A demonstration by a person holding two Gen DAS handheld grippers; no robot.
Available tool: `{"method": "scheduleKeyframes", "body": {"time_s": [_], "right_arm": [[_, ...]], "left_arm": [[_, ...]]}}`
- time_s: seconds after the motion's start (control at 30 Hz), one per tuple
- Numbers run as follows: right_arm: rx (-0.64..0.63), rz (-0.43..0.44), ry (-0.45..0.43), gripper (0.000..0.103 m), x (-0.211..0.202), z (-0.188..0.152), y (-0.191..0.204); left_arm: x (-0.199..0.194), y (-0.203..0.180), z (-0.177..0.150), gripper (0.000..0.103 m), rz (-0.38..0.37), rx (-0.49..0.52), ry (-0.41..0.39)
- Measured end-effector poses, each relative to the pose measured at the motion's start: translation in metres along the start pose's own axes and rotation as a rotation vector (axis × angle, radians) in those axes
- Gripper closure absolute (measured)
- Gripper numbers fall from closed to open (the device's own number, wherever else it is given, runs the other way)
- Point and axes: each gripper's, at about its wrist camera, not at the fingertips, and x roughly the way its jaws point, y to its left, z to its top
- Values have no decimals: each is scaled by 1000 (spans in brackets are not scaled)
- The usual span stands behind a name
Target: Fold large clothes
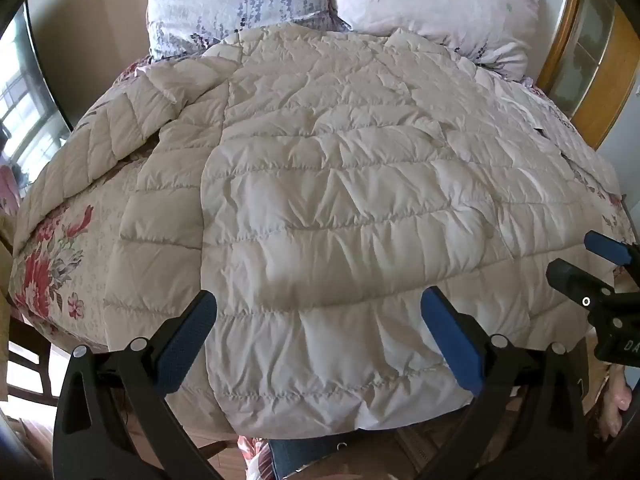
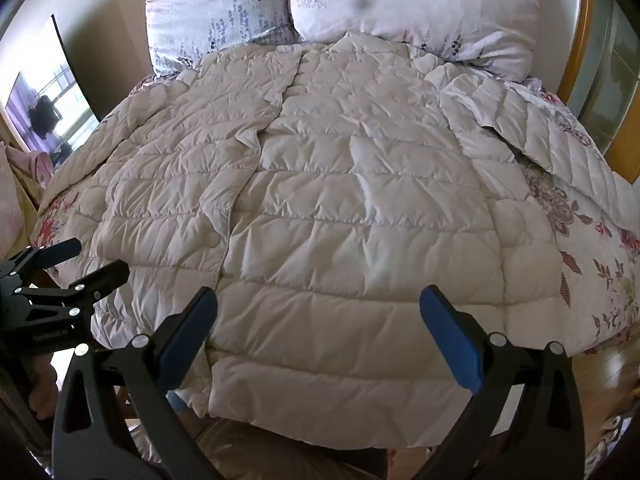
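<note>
A large cream quilted down coat [image 1: 340,200] lies spread flat on the bed, hem toward me, collar near the pillows. Its left sleeve [image 1: 96,148] stretches out to the left. In the right wrist view the coat [image 2: 340,208] fills the middle and its right sleeve [image 2: 560,148] lies out to the right. My left gripper [image 1: 320,304] is open and empty, hovering over the hem. My right gripper [image 2: 320,304] is open and empty over the hem as well. Each gripper shows at the edge of the other's view, the right gripper [image 1: 592,264] and the left gripper [image 2: 80,264].
A floral bedspread [image 1: 48,276] covers the bed under the coat. Two pale floral pillows [image 1: 240,4] [image 1: 440,4] stand at the head. A wooden headboard frame [image 1: 560,60] is at the right. A window [image 1: 24,112] is at the left. Wooden floor shows below the bed edge.
</note>
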Motion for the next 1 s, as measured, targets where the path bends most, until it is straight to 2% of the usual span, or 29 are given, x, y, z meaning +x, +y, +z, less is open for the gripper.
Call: {"method": "scheduleKeyframes", "body": {"time_s": [1.0], "right_arm": [[8,-3,-8,2,-1,-1,-1]], "left_arm": [[2,4,-4,1,1,1,6]]}}
